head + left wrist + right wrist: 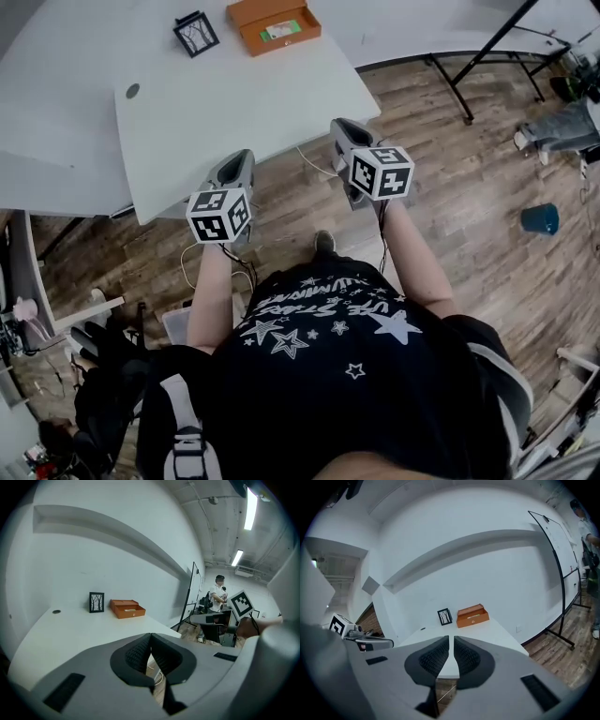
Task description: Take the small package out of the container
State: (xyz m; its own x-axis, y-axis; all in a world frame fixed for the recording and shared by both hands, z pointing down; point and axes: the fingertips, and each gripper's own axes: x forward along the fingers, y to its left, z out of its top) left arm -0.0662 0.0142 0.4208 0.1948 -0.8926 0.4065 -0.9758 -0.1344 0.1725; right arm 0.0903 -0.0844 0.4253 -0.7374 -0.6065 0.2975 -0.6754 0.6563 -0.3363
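Head view puts the small package (pixel 280 31) inside the orange container (pixel 273 25), lying left-to-right far across the table (pixel 234 103), ahead between my left gripper (pixel 241 157) and right gripper (pixel 343 126), both closed and empty.

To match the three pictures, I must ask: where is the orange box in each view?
Head view: orange box at the top edge, left of centre, on the white table.
Left gripper view: the box is left of centre, at middle height.
Right gripper view: the box is slightly right of centre, at middle height.
Shared landmark: the black picture frame, just left of the box in every view.
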